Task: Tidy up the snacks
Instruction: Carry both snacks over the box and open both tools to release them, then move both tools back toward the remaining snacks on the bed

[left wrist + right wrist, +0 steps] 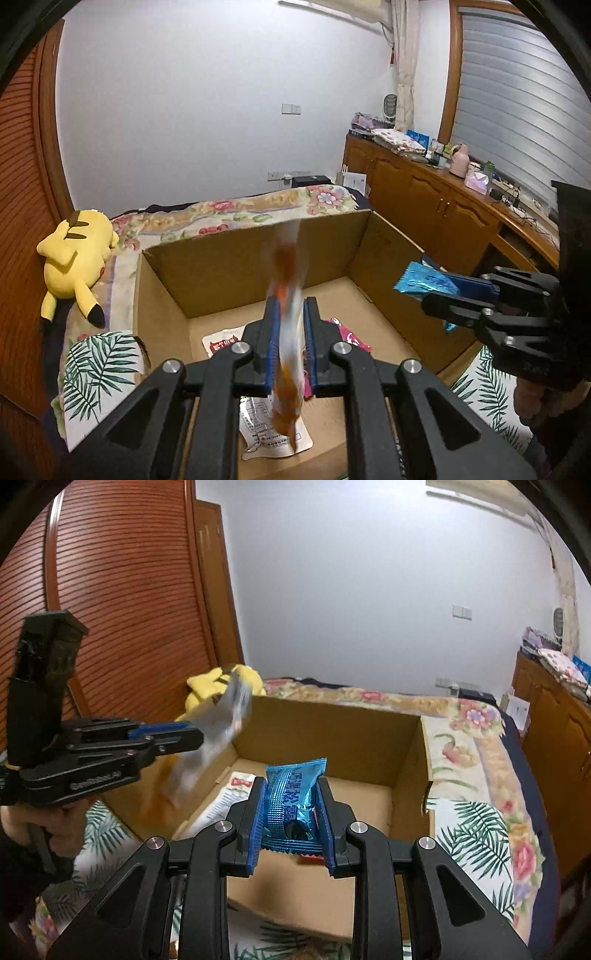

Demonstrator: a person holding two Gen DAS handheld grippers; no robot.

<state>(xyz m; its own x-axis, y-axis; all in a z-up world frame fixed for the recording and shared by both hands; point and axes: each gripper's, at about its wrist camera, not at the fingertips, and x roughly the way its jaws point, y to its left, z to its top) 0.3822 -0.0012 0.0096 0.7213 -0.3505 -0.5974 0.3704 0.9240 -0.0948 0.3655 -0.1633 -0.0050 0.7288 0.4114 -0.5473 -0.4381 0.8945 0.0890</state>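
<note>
Between the blue pads of our left hand-held gripper (290,310) we pinch a long orange-and-white snack packet (287,295), blurred and standing on edge, its top rising ahead of the fingertips. Below and ahead of that gripper sits an open cardboard box (229,258) on the bed (236,210); on its floor lie a white packet (258,432) under the fingers, another white packet with a red print (221,341) just to the left, and a pink packet (351,336) just to the right. Our right hand-held gripper (291,794) clamps a crinkled blue foil packet (291,790) between its pads, over the near part of the same box (332,734). To its left, the left hand-held gripper (184,734) hangs above the box's left wall. Beyond that wall lies a yellow plush toy (75,266).
</note>
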